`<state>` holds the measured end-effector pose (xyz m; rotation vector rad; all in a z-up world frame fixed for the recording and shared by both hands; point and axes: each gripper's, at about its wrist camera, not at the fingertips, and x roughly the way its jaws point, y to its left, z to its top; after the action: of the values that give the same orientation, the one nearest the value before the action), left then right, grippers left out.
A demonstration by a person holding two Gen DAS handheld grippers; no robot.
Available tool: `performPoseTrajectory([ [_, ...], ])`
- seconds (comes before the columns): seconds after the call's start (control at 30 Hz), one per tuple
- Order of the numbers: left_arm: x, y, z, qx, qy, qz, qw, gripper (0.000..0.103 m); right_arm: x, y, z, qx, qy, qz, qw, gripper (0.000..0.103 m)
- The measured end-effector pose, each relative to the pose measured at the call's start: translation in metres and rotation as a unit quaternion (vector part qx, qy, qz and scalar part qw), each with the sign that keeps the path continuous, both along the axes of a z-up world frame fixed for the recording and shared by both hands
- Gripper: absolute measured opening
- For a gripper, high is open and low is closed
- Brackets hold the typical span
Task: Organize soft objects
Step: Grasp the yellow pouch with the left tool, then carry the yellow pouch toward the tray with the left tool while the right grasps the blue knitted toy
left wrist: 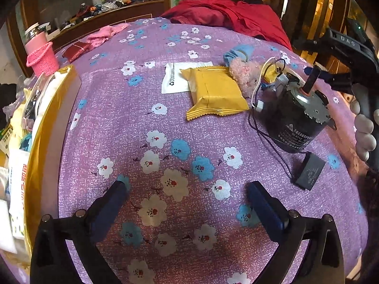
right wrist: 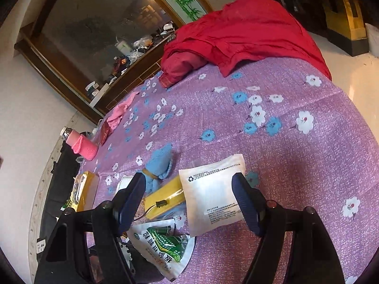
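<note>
On the purple floral bedspread (left wrist: 189, 123) lie a yellow snack packet (left wrist: 215, 92), a white pouch (left wrist: 175, 77), a pink plush piece (left wrist: 244, 75) and a blue knitted toy (left wrist: 236, 52). My left gripper (left wrist: 187, 189) is open and empty, low over the bedspread, well short of them. My right gripper (right wrist: 189, 189) is open and empty above the white pouch (right wrist: 213, 194), with the blue knitted toy (right wrist: 158, 165) and a yellow block (right wrist: 163, 201) by its left finger. The right gripper also shows in the left wrist view (left wrist: 315, 72) behind the motor.
A black motor (left wrist: 296, 116) with wires and a grey capacitor (left wrist: 310, 171) sits right of the packet. A gold box (left wrist: 47, 130) full of items stands at the left edge. A red quilt (right wrist: 236, 35), pink cloth (right wrist: 120, 111), pink-sleeved bottle (right wrist: 80, 144) and green-printed bag (right wrist: 163, 243) lie around.
</note>
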<state>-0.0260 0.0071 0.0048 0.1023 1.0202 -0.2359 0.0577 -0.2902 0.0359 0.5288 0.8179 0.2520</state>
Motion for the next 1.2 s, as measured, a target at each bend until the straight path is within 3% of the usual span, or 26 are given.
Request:
performPoseTrajectory([
  [0.07, 0.013, 0.001, 0.004, -0.015, 0.008, 0.0, 0.9999, 0.088, -0.004, -0.001, 0.005, 0.0, -0.012, -0.001, 1.0, 0.074],
  [0.17, 0.04, 0.005, 0.02, -0.059, 0.004, 0.007, 0.9982, 0.087, -0.005, -0.003, 0.01, -0.002, -0.02, -0.003, 1.0, 0.074],
  [0.27, 0.059, -0.001, 0.028, -0.053, -0.028, 0.003, 0.9982, 0.083, -0.003, -0.003, 0.009, 0.0, -0.016, -0.002, 1.0, 0.074],
  [0.57, 0.103, -0.029, 0.015, -0.058, -0.009, -0.041, 0.9974, 0.081, -0.001, -0.001, 0.01, 0.003, -0.017, 0.006, 1.0, 0.074],
  [0.67, 0.107, -0.033, 0.009, -0.068, -0.003, -0.036, 0.997, 0.078, -0.001, -0.001, 0.01, 0.001, -0.014, 0.002, 1.0, 0.074],
  [0.77, 0.104, -0.031, 0.01, -0.103, 0.005, -0.041, 0.9938, 0.051, -0.001, -0.002, 0.009, 0.001, -0.011, -0.003, 1.0, 0.074],
  [0.8, 0.102, -0.033, 0.011, -0.107, 0.005, -0.044, 0.9933, 0.049, 0.0, -0.002, 0.009, 0.0, -0.009, -0.005, 1.0, 0.074],
  [1.0, 0.079, -0.014, 0.023, -0.126, -0.009, -0.037, 0.9914, 0.047, 0.001, -0.008, 0.004, 0.005, 0.0, -0.016, 1.0, 0.074],
  [1.2, 0.044, 0.029, 0.031, -0.112, -0.025, 0.002, 0.9934, 0.047, 0.001, -0.008, 0.001, 0.004, 0.003, -0.015, 1.0, 0.074],
])
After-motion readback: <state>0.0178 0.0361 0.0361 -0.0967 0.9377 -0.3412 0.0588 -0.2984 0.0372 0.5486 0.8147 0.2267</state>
